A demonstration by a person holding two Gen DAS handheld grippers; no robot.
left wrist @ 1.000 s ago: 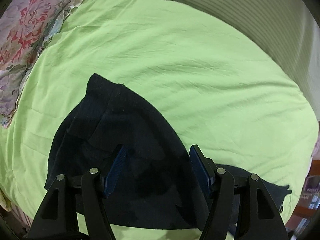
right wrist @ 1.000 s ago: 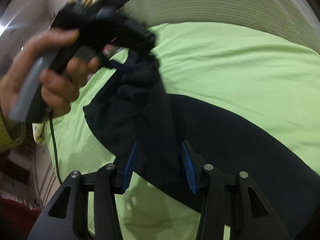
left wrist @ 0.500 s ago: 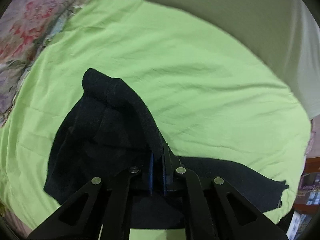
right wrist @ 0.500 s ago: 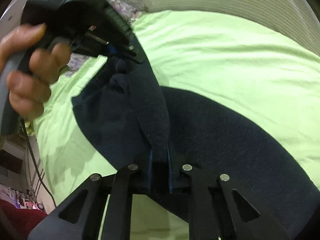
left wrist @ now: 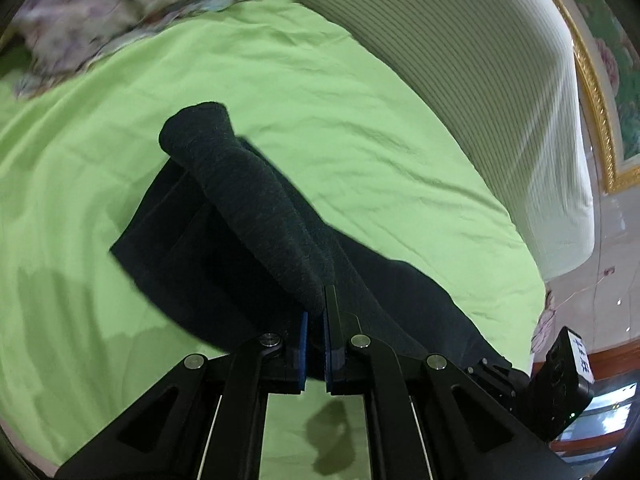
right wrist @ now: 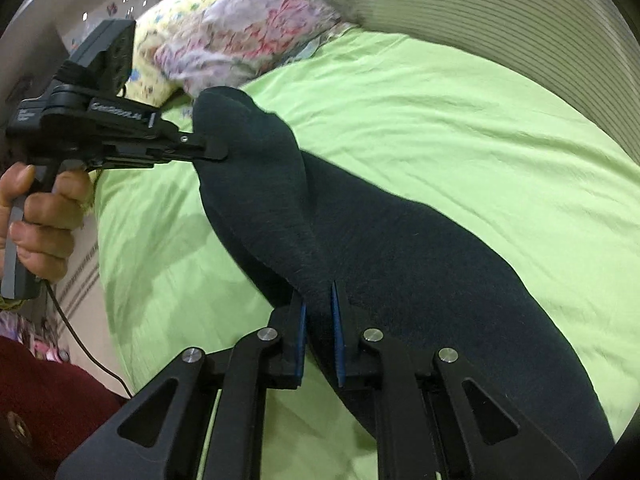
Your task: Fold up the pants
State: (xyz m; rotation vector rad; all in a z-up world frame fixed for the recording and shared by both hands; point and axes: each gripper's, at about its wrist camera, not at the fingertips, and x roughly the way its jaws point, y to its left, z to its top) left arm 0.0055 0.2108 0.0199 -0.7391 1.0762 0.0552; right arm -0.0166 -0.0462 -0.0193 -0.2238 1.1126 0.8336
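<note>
Dark pants (right wrist: 420, 240) lie across the green bed (right wrist: 460, 112). Left tool (left wrist: 314, 312) and right tool (right wrist: 318, 304) are each clamped on a raised fold of the pants; the rest trails on the bed beyond them.

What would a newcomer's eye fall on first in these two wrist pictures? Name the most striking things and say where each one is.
First, the dark pants, stretched in a raised ridge across the bright green sheet. Next, both tongs clamped on that fabric: the right tongs at the near edge, the left tongs pinching the far end. A floral quilt lies bunched beyond, by the striped headboard.
</note>
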